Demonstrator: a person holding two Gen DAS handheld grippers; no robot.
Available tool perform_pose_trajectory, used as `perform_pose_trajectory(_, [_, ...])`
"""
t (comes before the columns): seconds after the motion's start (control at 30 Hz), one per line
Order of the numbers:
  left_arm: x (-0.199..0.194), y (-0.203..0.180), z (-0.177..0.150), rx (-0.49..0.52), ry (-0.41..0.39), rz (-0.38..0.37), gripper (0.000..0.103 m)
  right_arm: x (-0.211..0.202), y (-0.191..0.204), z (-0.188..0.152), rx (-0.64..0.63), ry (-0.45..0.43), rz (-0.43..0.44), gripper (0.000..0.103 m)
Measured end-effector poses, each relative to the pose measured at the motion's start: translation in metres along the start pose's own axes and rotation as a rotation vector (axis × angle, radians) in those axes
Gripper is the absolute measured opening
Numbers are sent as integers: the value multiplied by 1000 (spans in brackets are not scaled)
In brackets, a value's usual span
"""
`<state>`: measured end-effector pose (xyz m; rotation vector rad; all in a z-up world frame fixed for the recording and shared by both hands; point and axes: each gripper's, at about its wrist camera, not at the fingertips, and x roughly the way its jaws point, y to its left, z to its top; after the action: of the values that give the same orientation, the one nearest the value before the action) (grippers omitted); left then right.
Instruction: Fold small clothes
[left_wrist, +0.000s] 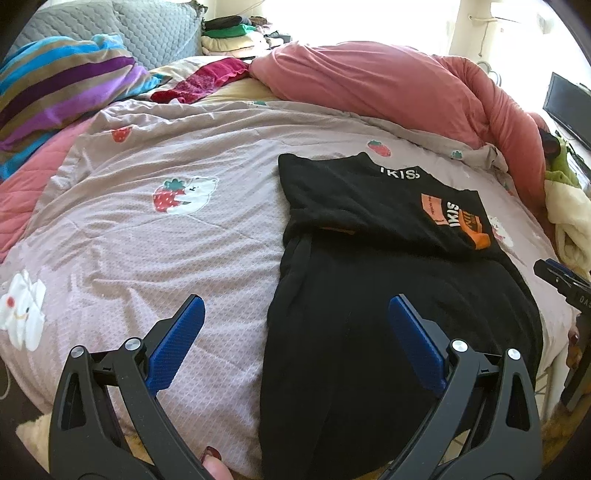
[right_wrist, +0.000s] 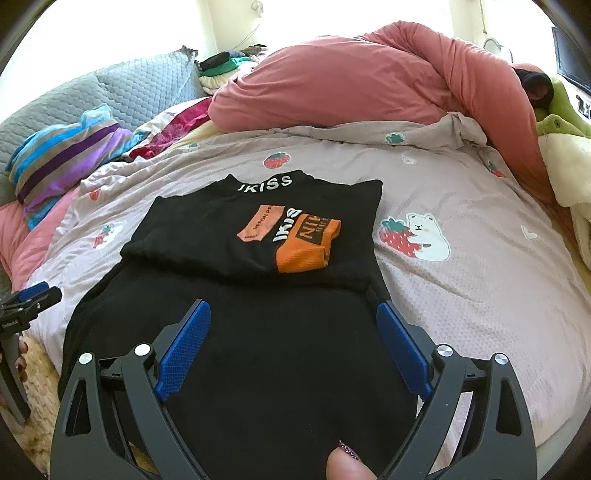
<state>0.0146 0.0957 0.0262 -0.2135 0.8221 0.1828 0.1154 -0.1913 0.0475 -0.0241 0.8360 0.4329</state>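
Black shirt (right_wrist: 258, 295) lies flat on the quilt (right_wrist: 461, 295), collar far, hem near the bed's front edge, so its long axis runs 12 to 6 in both views. Sleeves are already folded in; an orange cuff (right_wrist: 306, 243) rests on the chest.

Right gripper (right_wrist: 293, 347) hovers over the lower body of the shirt, jaws spread wide and holding nothing; the cloth reaches from between its fingers up to 12. Left gripper (left_wrist: 295, 336) is likewise released and empty, straddling the shirt's left edge, with most of the cloth at 1 to 2. I judge the right one nearer the middle, and both close to the hem for a bottom-to-collar fold.

Both grippers hide the hem itself, so whether it overhangs the bed cannot be told.
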Motion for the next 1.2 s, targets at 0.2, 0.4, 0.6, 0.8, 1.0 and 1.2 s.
perform_pose_trajectory(0.2, [-5,0,-6,3,1,10,93,-3,-2,-6,-7,6,-1,91])
perform_pose_trajectory(0.4, [-12,7,-16,-20,7,-8,93,-6,-2,-9,-10,8,-1,91])
perform_pose_trajectory(0.6, [-16,13,-29,-38,22,-28,93,-8,-3,-15,-15,15,2,91])
perform_pose_trajectory(0.8, [-21,14,-41,-43,36,-33,93,-11,-4,-19,-17,15,6,91])
perform_pose_trajectory(1.0, [-19,17,-51,-68,60,-64,82,-14,-6,-22,-13,10,7,91])
perform_pose_trajectory(1.2, [-16,17,-62,-86,90,-96,64,-20,-13,-28,-6,6,3,91])
